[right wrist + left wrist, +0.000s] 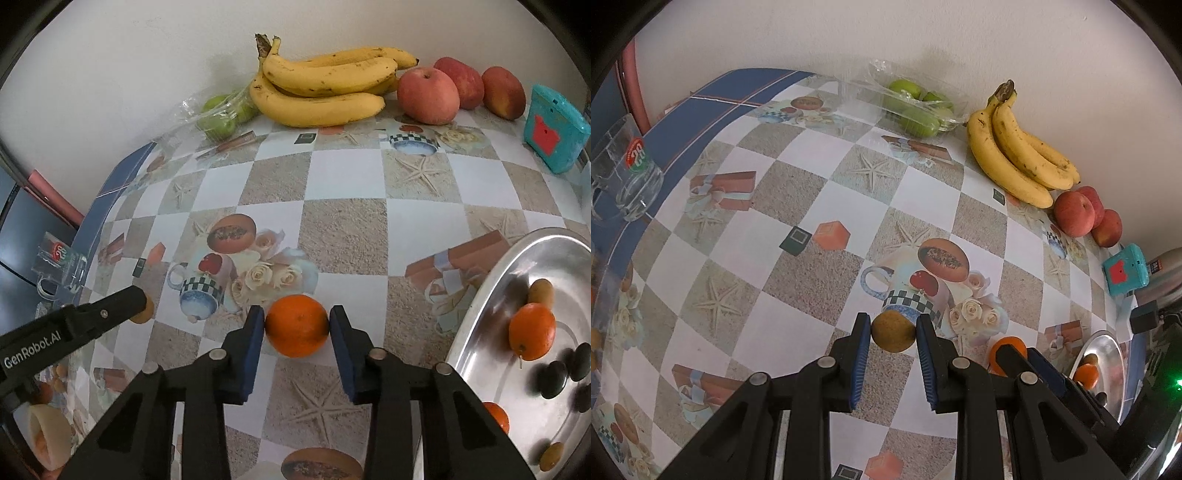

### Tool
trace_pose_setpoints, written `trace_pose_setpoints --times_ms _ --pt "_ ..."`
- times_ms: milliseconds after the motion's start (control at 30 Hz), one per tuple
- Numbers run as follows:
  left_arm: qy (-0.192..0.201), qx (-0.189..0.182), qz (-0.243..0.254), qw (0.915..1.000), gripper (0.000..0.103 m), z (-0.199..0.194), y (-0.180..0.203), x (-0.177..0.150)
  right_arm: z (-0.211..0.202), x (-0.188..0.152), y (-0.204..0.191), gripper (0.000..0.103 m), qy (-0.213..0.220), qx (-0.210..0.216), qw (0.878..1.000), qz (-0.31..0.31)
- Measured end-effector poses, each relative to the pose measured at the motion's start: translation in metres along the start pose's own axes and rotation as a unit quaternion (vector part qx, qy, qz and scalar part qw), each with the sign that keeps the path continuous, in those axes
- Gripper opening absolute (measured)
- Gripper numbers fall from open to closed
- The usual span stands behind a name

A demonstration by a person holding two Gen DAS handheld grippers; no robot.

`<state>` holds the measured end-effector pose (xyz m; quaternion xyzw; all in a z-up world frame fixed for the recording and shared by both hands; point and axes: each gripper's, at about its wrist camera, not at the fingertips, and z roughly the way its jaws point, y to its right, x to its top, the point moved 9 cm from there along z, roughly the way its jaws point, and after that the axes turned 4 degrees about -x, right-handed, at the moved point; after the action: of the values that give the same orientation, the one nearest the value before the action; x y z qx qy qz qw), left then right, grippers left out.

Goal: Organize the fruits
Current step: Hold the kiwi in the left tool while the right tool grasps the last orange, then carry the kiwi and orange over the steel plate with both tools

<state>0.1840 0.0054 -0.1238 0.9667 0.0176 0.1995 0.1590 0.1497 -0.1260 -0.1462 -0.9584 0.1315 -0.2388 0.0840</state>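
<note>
My left gripper (pixel 894 332) is shut on a small brown-yellow fruit (pixel 894 331), held just above the patterned tablecloth. My right gripper (pixel 297 326) is shut on an orange (pixel 297 325); that orange also shows at the right of the left wrist view (pixel 1006 350). The left gripper's finger (pixel 110 306) shows at the left of the right wrist view. A steel tray (pixel 480 306) at the right holds an orange (pixel 532 330), small yellow fruits and dark fruits. Bananas (pixel 325 85), red apples (pixel 428 96) and bagged green fruits (pixel 221 114) lie along the wall.
A glass mug (pixel 624 170) stands at the table's left edge. A teal box (pixel 556 129) stands at the back right by the wall. A metal flask (pixel 1160 273) stands beyond the tray. A cut melon piece (pixel 48 439) lies at the lower left.
</note>
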Motion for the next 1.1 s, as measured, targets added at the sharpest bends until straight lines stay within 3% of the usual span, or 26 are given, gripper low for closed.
trace_pose_setpoints --times_ms 267,667,1100 --pt "0.001 -0.007 -0.002 1.0 0.027 -0.005 0.001 0.0 -0.011 0.001 -0.006 0.037 0.009 0.004 1.0 -0.005" --pt "0.016 -0.014 0.017 0.9996 0.027 -0.024 0.013 -0.006 -0.064 -0.004 -0.011 0.037 0.038 0.001 0.999 -0.011" --pt "0.018 -0.019 0.045 0.9986 0.027 -0.038 0.036 -0.038 -0.102 -0.035 0.028 0.037 0.033 -0.023 0.999 0.036"
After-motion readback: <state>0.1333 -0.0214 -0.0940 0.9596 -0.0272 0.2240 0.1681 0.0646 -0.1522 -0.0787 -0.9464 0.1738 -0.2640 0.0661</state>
